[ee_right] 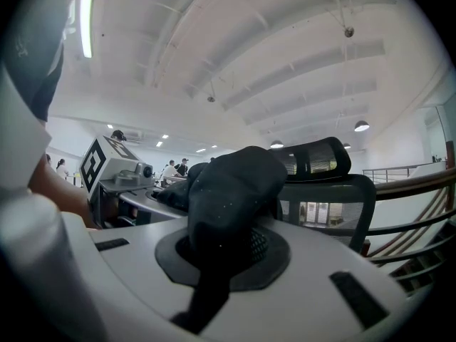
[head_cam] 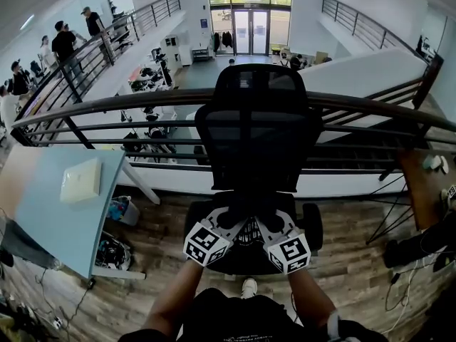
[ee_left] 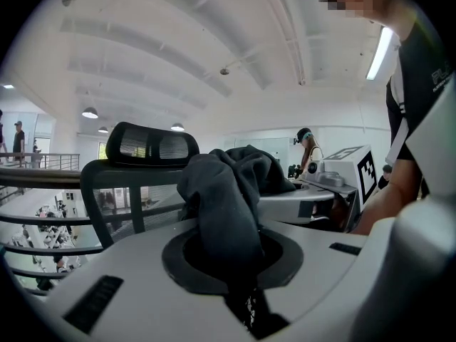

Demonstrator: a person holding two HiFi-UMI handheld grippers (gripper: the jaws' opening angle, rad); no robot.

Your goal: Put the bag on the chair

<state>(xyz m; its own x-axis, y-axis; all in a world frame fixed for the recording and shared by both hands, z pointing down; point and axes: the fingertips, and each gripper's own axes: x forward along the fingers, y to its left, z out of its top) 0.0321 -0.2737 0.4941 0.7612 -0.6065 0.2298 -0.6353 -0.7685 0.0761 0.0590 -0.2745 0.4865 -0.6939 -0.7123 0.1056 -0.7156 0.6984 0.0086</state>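
Left gripper (head_cam: 234, 226) and right gripper (head_cam: 266, 228) pinch bag (ee_left: 228, 191), apparently over chair (head_cam: 256, 127).

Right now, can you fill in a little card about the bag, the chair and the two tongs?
Bag: dark grey cloth bag, bunched up, pinched at two spots
Left side: left tongs shut on the bag
Right side: right tongs shut on the bag
Chair: black mesh office chair, straight ahead, its seat below the bag
Let go yet: no
Touching the seat: cannot tell
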